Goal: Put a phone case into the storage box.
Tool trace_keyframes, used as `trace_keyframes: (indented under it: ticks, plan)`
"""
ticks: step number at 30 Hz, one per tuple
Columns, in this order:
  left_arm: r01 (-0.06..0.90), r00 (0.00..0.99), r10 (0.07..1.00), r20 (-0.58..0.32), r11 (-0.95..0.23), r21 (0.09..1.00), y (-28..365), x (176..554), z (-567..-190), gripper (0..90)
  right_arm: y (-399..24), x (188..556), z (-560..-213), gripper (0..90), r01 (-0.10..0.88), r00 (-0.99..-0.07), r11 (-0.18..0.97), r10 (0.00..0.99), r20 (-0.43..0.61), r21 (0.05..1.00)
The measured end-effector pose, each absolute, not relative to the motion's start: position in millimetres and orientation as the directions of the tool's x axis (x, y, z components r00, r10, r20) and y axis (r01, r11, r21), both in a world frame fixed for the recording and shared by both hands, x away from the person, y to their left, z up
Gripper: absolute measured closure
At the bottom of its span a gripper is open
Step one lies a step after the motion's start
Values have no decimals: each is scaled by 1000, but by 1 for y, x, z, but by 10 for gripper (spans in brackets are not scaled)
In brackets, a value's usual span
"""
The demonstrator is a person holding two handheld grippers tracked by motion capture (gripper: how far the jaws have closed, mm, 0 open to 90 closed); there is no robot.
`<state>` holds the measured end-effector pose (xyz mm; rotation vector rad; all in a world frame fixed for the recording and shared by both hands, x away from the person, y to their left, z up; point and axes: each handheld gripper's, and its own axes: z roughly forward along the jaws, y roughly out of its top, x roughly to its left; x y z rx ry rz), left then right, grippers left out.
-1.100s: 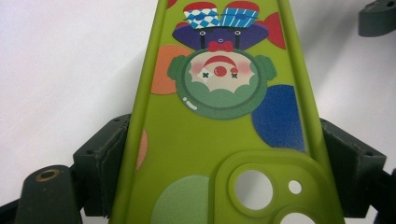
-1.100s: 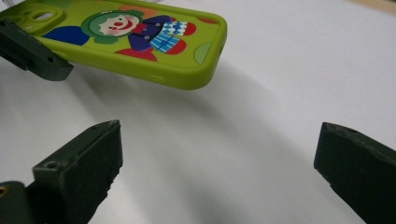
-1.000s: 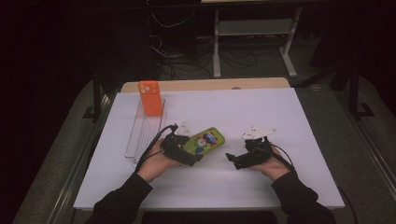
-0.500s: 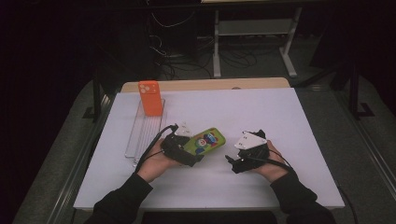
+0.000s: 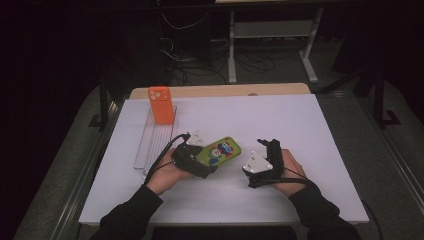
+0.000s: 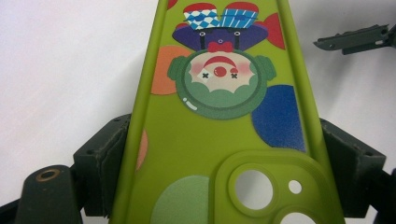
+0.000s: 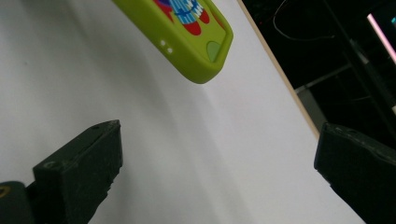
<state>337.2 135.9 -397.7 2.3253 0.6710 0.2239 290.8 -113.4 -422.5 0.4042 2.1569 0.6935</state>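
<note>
Green phone case (image 5: 218, 151) w/ clown print sits mid-desk, held just above the white desk (image 5: 300, 125), camera-cutout end clamped across its width in the left claw (image 5: 200, 162) (jaws wide but pressing both edges). Right claw (image 5: 267, 150) hangs just beside the case's free end, jaws apart, nothing between them. Looks like a hand-over or two-claw reposition is in hand; next move prob needs the right claw to line up on the free end and close. Orange case (image 5: 161, 105) stands in the clear rack (image 5: 150, 145) at back left.
</note>
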Motion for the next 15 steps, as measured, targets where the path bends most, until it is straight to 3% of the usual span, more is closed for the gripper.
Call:
trace_keyframes:
  ticks: [15]
  plan:
    - [407, 848, 530, -23, -621, 670, 137, 337, -397, 153, -104, 283, -432, 1, -155, -443, 933, 228, -867, 325]
